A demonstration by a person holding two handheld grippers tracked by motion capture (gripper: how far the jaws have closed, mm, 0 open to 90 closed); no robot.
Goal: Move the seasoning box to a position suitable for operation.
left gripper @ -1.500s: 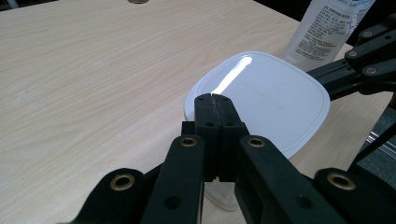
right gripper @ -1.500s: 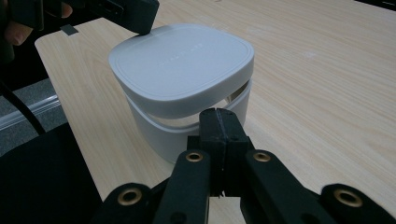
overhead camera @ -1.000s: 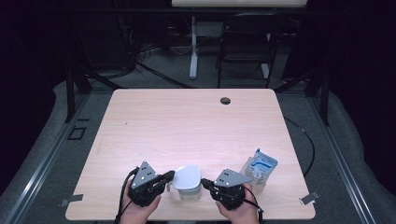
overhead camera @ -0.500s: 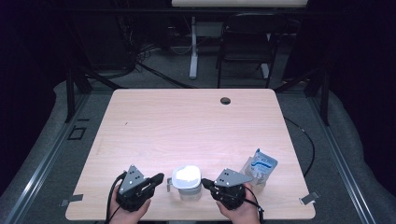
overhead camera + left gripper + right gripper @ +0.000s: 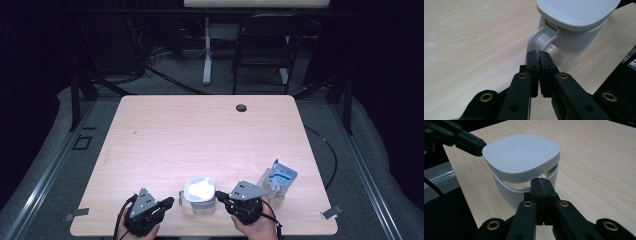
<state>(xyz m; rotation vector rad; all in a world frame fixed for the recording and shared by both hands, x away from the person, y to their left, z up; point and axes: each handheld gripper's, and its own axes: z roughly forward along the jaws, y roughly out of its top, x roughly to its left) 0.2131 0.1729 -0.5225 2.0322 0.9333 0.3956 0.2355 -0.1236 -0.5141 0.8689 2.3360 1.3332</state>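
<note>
A: A dark room, chair and cables at the top of the frame, and a pale wooden table (image 5: 210, 135) filling the middle of the high view. What's on it?

B: A white lidded container (image 5: 200, 194) at the lower centre, near the front edge, with a blue-and-white pouch (image 5: 277, 179) standing at lower right. The left claw (image 5: 169, 202) sits at lower left, the right claw (image 5: 220, 198) just right of the container.

A: Are they holding anything?

B: I'd say not. In the left gripper view the left claw (image 5: 538, 53) has its jaws pressed together with nothing between them, tips just short of the container's side handle (image 5: 544, 37). In the right gripper view the right claw (image 5: 541, 182) is likewise closed, its tips against or very near the container body (image 5: 506, 192) below the lid (image 5: 521, 155); touching or a hair apart, I can't quite tell.

A: So which step is this?

B: It looks like the approach: both claws flank the container, neither has a grip. The lid seems slightly raised on the near side.

A: And next?

B: Probably opening a claw and setting it around the handle or the lid's rim, while the other steadies the body so it doesn't slide toward the table edge.
</note>
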